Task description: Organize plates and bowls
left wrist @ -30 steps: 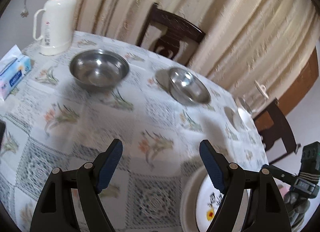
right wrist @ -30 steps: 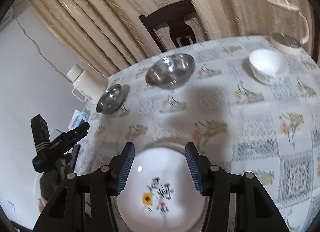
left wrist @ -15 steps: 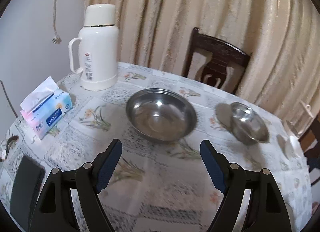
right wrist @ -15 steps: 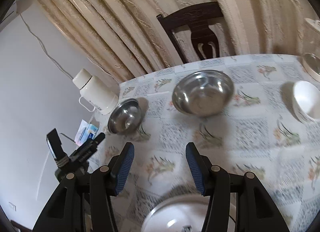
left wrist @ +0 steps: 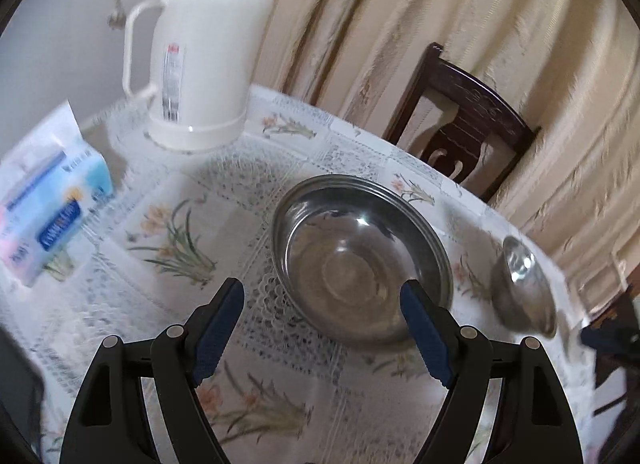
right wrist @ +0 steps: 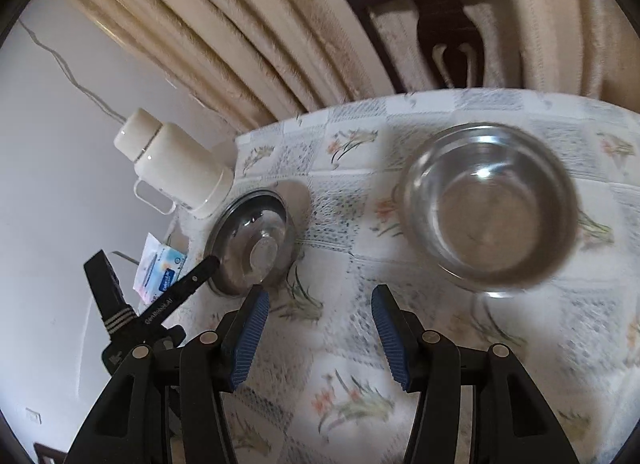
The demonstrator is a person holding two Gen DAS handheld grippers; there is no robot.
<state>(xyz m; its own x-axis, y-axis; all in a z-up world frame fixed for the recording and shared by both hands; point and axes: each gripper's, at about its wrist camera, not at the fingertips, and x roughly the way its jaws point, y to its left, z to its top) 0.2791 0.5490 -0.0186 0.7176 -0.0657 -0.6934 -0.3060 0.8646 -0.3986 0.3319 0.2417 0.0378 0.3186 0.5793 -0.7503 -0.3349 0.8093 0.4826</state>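
So the tabletop (left wrist: 304, 416) is covered in a white lace-look cloth with squares of printed orange flowers, and cream ribbed curtains (left wrist: 500, 44) hang right behind it with a dark carved wooden chair (left wrist: 464, 132) pushed in at the far edge.

The left gripper (left wrist: 322, 306) has its blue-padded jaws spread wide with nothing in them, and the wide shiny steel bowl (left wrist: 360, 260) sits on the cloth just ahead of it, a bit toward its right finger. Further off to the right is the smaller steel bowl (left wrist: 524, 288), near the table's edge. Ahead and to the left stands a tall white thermos jug with a handle (left wrist: 200, 52), and a blue-and-white tissue pack (left wrist: 52, 200) lies far left.

The right gripper (right wrist: 320, 314) is also open and empty, hovering over bare cloth. From there, the smaller bowl (right wrist: 492, 204) is ahead-right and the wide one (right wrist: 252, 240) ahead-left, with the thermos (right wrist: 180, 168) beyond it against a plain white wall (right wrist: 52, 136).
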